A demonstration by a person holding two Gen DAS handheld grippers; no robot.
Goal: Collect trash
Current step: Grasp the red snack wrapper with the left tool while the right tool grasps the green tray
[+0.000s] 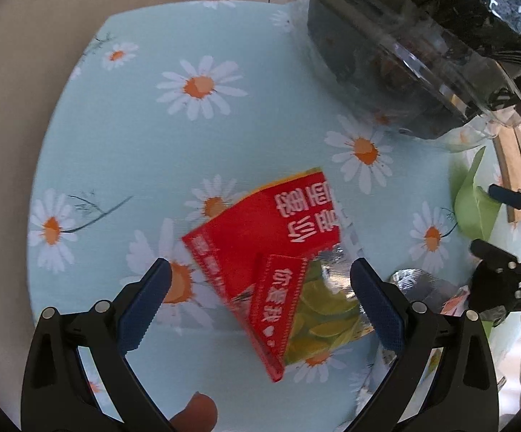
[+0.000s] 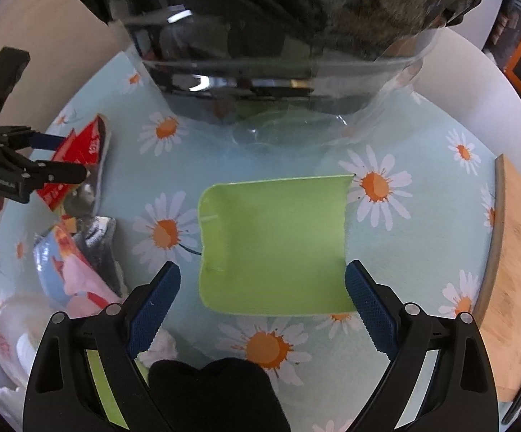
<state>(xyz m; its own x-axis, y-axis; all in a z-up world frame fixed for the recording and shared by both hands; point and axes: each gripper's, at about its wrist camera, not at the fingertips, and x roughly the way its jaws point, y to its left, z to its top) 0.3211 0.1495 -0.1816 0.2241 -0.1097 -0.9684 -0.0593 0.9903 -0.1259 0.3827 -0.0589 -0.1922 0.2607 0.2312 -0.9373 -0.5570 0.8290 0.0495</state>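
A red and yellow snack wrapper [image 1: 278,252] lies on the daisy-print tablecloth [image 1: 152,136]. My left gripper [image 1: 260,300] is open, its jaws on either side of the wrapper's near end. A flat green piece [image 2: 273,244] lies on the cloth in the right wrist view. My right gripper [image 2: 262,300] is open and empty, its jaws either side of the green piece's near edge. The left gripper also shows in the right wrist view [image 2: 66,156], by the red wrapper [image 2: 80,158]. A clear plastic bag [image 2: 260,54] with dark contents stands at the far side.
Crumpled foil and pink-blue wrappers [image 2: 77,252] lie at the left of the right wrist view. A wooden board [image 2: 512,252] sits at the table's right edge. The right gripper shows at the right of the left wrist view [image 1: 505,223], near the green piece [image 1: 472,201].
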